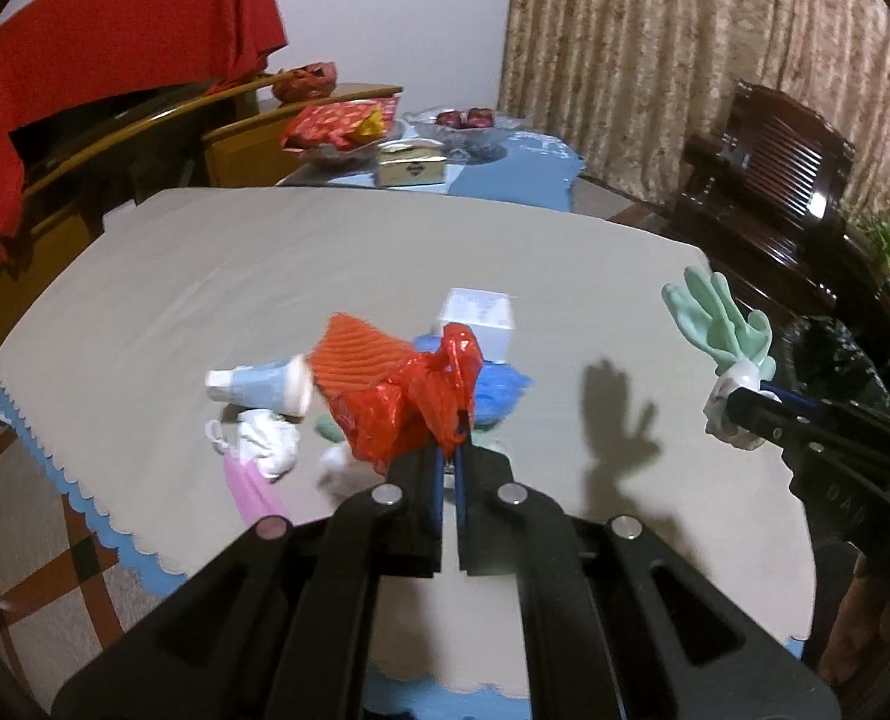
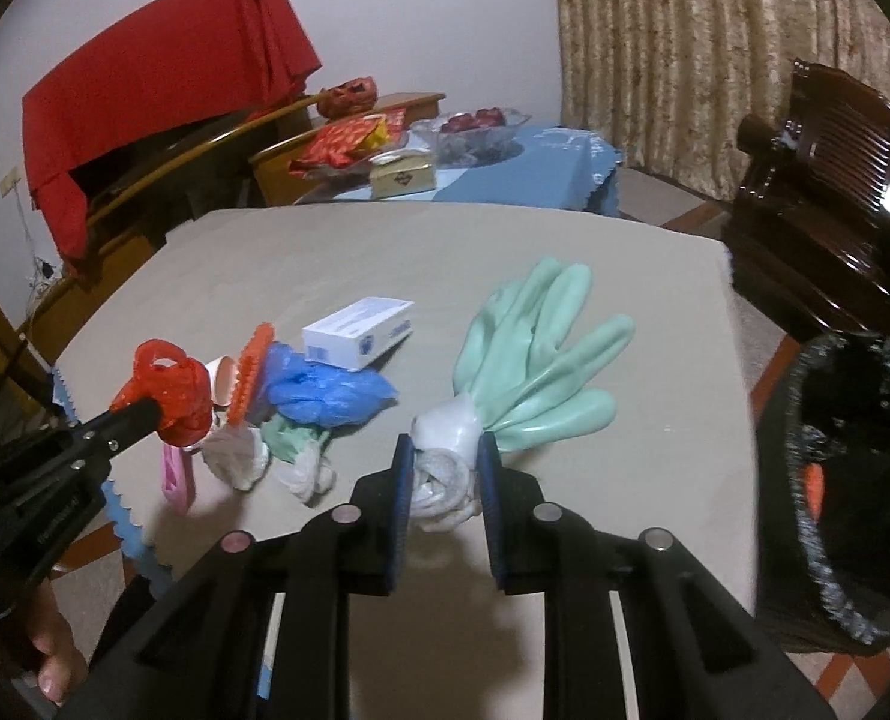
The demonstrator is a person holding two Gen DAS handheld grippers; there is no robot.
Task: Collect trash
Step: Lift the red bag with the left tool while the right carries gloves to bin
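Above beige cloth (image 1: 324,264) – left gripper (image 1: 452,441) jaws clamped on crinkled red bag (image 1: 408,408), right gripper (image 2: 445,474) clamped on rubbery mint glove (image 2: 535,348).

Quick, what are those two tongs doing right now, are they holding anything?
Left tongs: closed, pinching the red plastic bag.
Right tongs: closed on the white cuff of the green rubber glove, which is lifted off the table.

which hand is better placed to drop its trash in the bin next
Right. The right gripper already grips the green glove, and the black-lined bin sits just to its right. The left gripper, holding the red bag, is farther away.
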